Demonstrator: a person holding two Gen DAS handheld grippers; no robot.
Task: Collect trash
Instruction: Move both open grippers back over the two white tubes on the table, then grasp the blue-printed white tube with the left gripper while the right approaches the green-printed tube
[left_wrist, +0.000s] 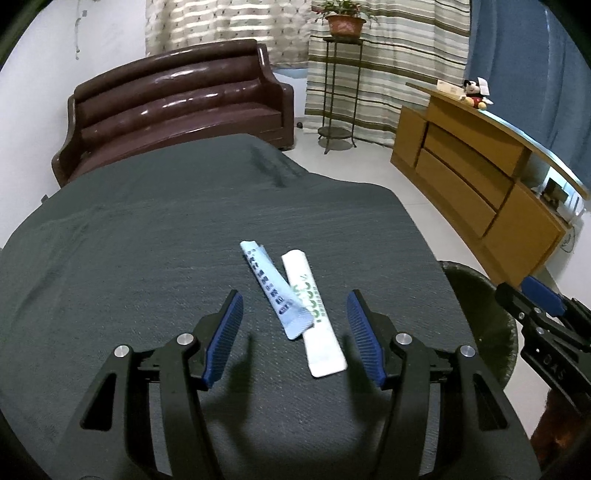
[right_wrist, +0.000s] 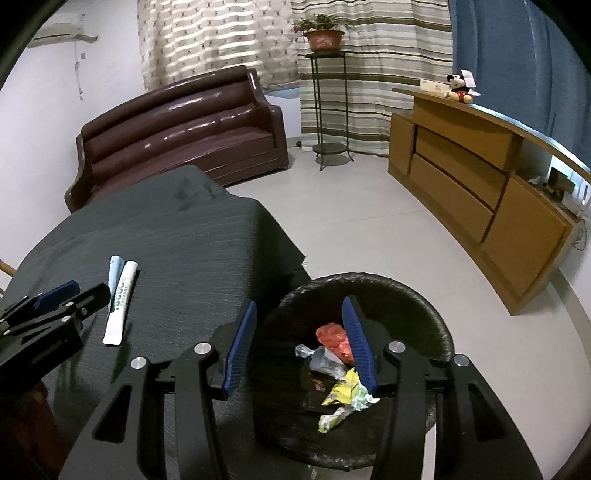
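Two long flat wrappers lie crossed on the dark cloth table (left_wrist: 147, 240): a light blue wrapper (left_wrist: 273, 291) over a white wrapper with green print (left_wrist: 321, 332). My left gripper (left_wrist: 295, 332) hovers just above them, open, its blue pads either side of the pair and apart from both. To the right, my right gripper (right_wrist: 300, 310) stands open and empty over a black trash bin (right_wrist: 406, 295). The bin holds a red wrapper (right_wrist: 332, 338), clear plastic (right_wrist: 321, 360) and yellow packaging (right_wrist: 347, 395). The right wrist view shows the white wrapper (right_wrist: 120, 302) beside the left gripper (right_wrist: 88, 290).
The bin (left_wrist: 476, 295) stands on the floor against the table's right edge. A brown leather sofa (left_wrist: 177, 99) sits beyond the table. A metal plant stand (left_wrist: 340, 92) is at the back. A wooden cabinet (left_wrist: 480, 177) with a plush toy (left_wrist: 474, 92) lines the right side.
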